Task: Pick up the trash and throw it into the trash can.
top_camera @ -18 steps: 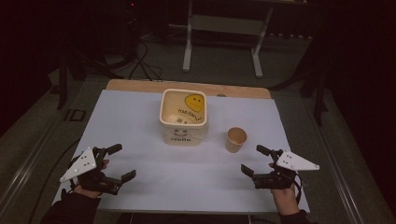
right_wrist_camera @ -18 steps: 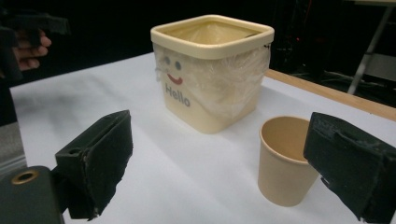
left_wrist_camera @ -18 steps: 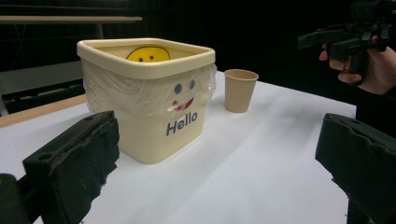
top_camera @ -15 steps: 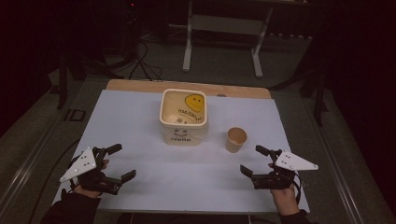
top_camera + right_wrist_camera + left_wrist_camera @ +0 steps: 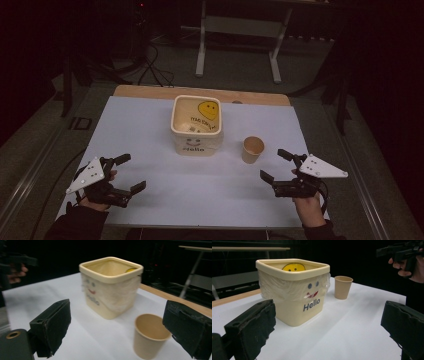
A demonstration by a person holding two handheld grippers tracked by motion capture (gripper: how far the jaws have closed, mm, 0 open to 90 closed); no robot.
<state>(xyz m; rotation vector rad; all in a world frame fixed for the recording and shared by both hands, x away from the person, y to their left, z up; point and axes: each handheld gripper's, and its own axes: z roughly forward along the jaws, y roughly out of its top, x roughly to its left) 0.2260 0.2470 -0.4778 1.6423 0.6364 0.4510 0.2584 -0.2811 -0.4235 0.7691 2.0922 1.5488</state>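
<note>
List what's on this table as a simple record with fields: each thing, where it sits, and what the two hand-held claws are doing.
surface: white table
bin: cream square bin with a smiley and "Hello", plastic liner inside, upright at mid-table
cup: paper cup, upright, apart from the bin on its right
left gripper: open, holding nothing, near the table's front-left
right gripper: open, holding nothing, nearest the cup

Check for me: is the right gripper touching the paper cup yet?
Apart. In the high view, bare white table separates the right gripper from the paper cup. The right gripper view shows its jaws open, with the cup ahead of them.
</note>
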